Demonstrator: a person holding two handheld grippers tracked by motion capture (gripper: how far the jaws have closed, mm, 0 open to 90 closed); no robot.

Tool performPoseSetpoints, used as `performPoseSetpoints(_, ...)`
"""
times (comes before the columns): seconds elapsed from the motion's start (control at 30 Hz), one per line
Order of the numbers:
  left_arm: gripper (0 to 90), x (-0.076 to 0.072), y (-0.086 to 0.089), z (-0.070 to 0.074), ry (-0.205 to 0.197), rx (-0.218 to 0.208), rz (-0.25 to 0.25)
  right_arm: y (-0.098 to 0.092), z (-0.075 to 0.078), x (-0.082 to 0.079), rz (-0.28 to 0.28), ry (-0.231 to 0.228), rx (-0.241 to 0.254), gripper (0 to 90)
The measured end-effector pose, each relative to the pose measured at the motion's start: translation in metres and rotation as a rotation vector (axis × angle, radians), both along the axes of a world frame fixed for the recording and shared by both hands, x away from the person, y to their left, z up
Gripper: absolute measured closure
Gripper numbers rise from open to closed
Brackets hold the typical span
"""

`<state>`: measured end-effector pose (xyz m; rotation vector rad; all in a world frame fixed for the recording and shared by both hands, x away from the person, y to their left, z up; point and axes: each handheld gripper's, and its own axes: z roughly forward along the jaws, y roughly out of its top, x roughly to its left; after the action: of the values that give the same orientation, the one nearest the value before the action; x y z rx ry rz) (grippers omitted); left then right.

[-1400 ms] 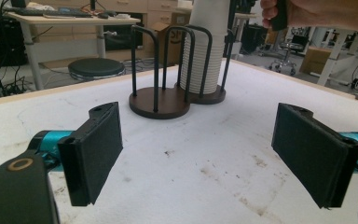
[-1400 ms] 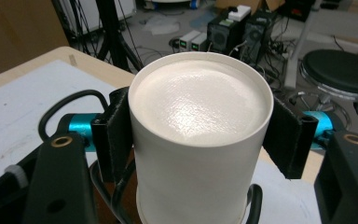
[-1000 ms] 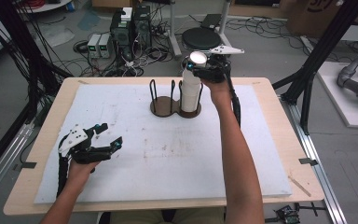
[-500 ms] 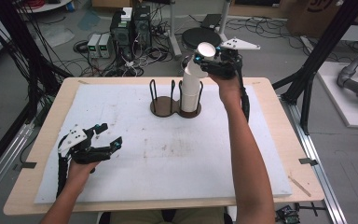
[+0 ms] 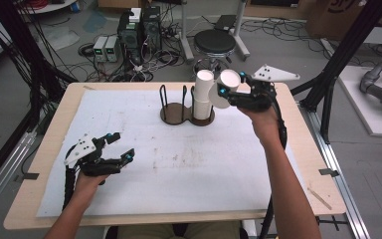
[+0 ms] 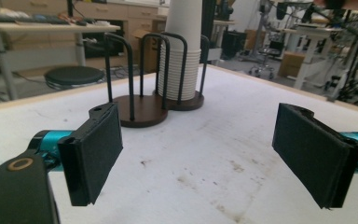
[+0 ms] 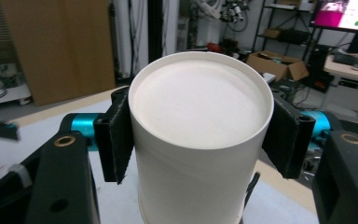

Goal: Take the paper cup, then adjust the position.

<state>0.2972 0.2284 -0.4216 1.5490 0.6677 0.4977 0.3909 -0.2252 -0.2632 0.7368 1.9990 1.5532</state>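
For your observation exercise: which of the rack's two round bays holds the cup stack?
The right bay of the rack holds the cup stack; the left bay stands empty, nearer the left gripper.

matt white paper cup [image 7: 200, 140]; brown wooden holder base [image 5: 173, 113].

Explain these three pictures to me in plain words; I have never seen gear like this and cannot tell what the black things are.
No robot here: a person sits at a table and holds a hand-held grasping tool in each hand. The high view looks down from above. The other two come from small cameras riding on each tool, looking along its two black jaws.

The left tool hovers low over the white sheet on the table, open and holding nothing. The right tool is raised at the far side and is shut on a white paper cup, tipped sideways.

On the table stands a dark wooden cup holder with two round bases and black wire posts. One base carries a stack of white cups; the other is bare.
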Motion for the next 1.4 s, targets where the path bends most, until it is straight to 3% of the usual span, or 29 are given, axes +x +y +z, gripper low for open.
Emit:
performPoseSetpoints(0.13,16.3,0.0,-0.005,0.0,0.006,0.0,-0.033,-0.009,-0.016,-0.019,0.034,0.017,-0.001,34.3)
performPoseSetpoints(0.27,13.3,-0.001,-0.013,0.003,0.043,-0.014,-0.031,-0.016,-0.035,-0.032,0.049,0.034,-0.023,34.3)
performPoseSetpoints(0.3,13.2,-0.001,-0.013,0.003,0.043,-0.014,-0.031,-0.016,-0.035,-0.032,0.049,0.034,-0.023,34.3)
performPoseSetpoints(0.43,13.2,-0.002,-0.019,0.004,0.03,-0.041,-0.058,-0.021,-0.061,-0.046,0.059,0.065,-0.03,34.3)
performPoseSetpoints(0.6,13.8,-0.001,-0.023,0.004,0.016,-0.042,-0.072,-0.02,-0.078,-0.056,0.071,0.074,-0.038,34.3)
performPoseSetpoints(0.93,13.9,-0.001,-0.028,0.001,0.005,-0.002,-0.065,-0.008,-0.091,-0.065,0.118,0.077,-0.055,34.3)
performPoseSetpoints(1.0,13.9,-0.001,-0.027,0.001,0.009,-0.004,-0.072,-0.005,-0.092,-0.066,0.123,0.084,-0.08,34.3)
performPoseSetpoints(1.17,14.0,-0.001,-0.027,0.002,-0.005,0.009,-0.076,-0.004,-0.094,-0.066,0.131,0.091,-0.072,34.2)
performPoseSetpoints(1.4,13.8,-0.002,-0.033,0.005,0.019,-0.001,-0.108,-0.004,-0.094,-0.067,0.142,0.097,-0.051,34.2)
